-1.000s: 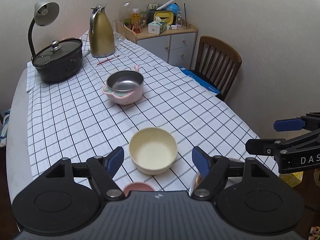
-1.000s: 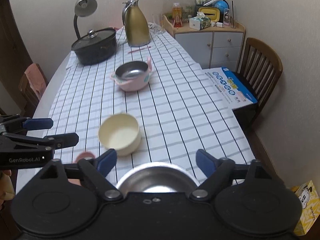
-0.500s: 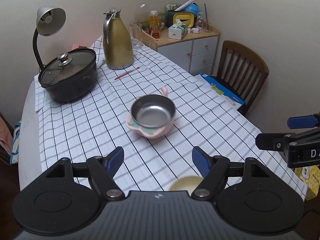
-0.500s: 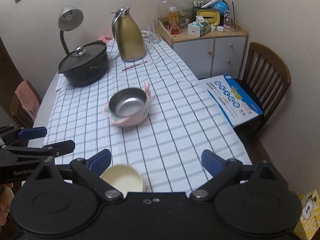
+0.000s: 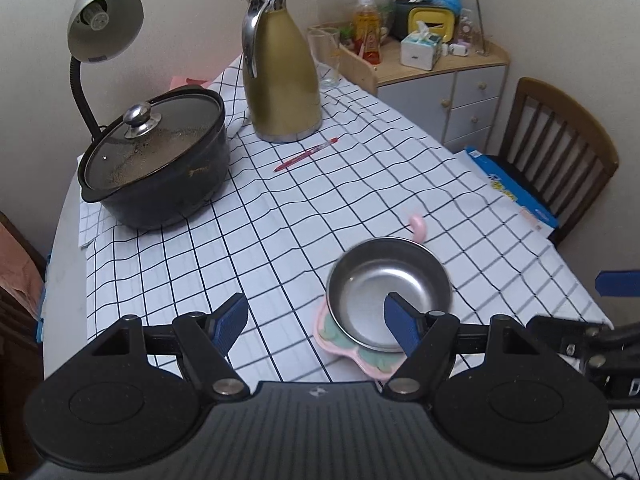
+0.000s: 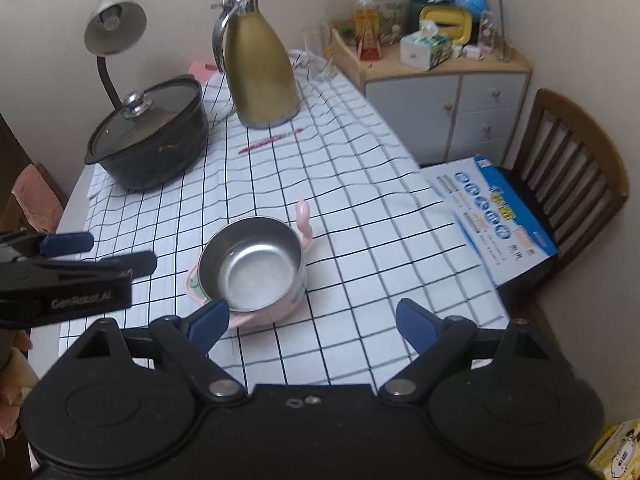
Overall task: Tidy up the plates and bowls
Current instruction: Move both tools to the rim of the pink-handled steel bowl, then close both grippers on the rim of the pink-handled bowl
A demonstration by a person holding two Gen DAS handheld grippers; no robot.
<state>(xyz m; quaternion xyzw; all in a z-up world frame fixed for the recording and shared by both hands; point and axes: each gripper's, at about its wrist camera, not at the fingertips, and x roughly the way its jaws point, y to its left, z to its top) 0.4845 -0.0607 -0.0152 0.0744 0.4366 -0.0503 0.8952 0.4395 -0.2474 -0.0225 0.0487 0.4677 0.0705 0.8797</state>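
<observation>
The left claw point(image 5: 316, 320) is hanging released and empty. The right claw point(image 6: 312, 322) is closing with nothing between its jaws. Both are hovering just over the steel-lined pink bowl point(image 6: 256, 272), which is resting mid-bench point(image 5: 256, 216) on the checked tablecloth point(image 6: 360, 200).

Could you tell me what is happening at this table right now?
A person holds the left gripper and right gripper over the checked tablecloth, both empty and near the steel bowl in its pink holder. The right jaws are closing with nothing between them.
</observation>
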